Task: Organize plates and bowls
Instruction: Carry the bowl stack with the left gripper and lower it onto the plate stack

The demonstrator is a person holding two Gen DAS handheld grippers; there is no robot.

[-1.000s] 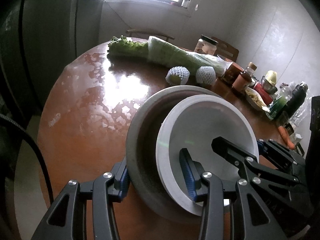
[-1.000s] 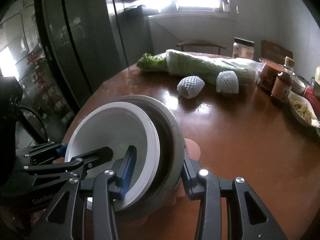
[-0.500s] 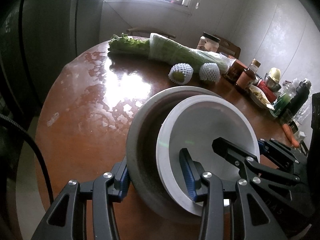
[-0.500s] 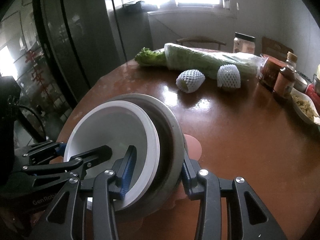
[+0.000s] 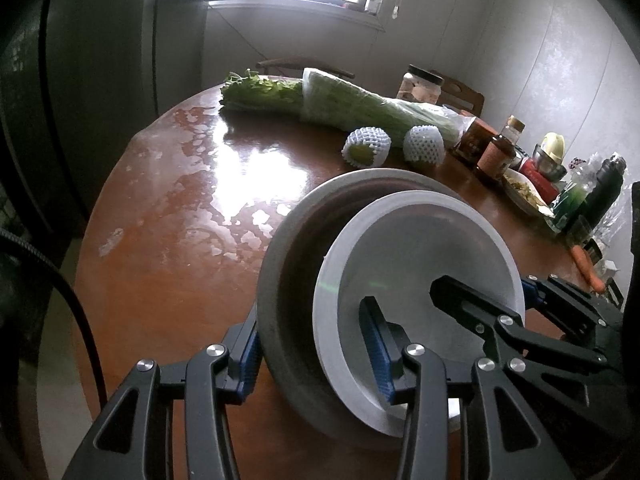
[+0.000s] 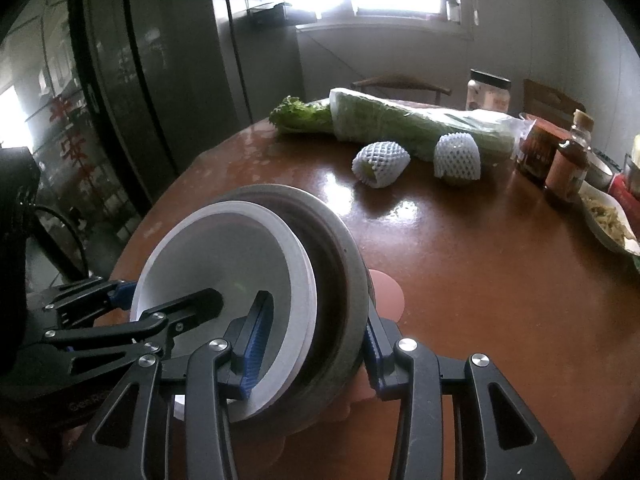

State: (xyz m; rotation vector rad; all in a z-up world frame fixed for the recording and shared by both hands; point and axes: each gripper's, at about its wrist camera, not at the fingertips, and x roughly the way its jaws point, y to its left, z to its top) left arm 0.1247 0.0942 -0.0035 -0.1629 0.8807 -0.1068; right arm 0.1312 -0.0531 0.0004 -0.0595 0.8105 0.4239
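Both tools, left (image 5: pixel 314 354) and right (image 6: pixel 314 344), clamp nested bowls (white bowl (image 5: pixel 416 264) inside grey bowl (image 5: pixel 288 264)).

Pink mat (image 6: pixel 386 292) (mostly under bowls)

Brown round table (image 5: pixel 168 248), bagged greens (image 5: pixel 360 108), jars (image 5: pixel 496 152)

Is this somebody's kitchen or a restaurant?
Most likely a home kitchen or dining room: a round wooden table holds bagged greens, sauce bottles and a jar, with a tall dark fridge beside it.
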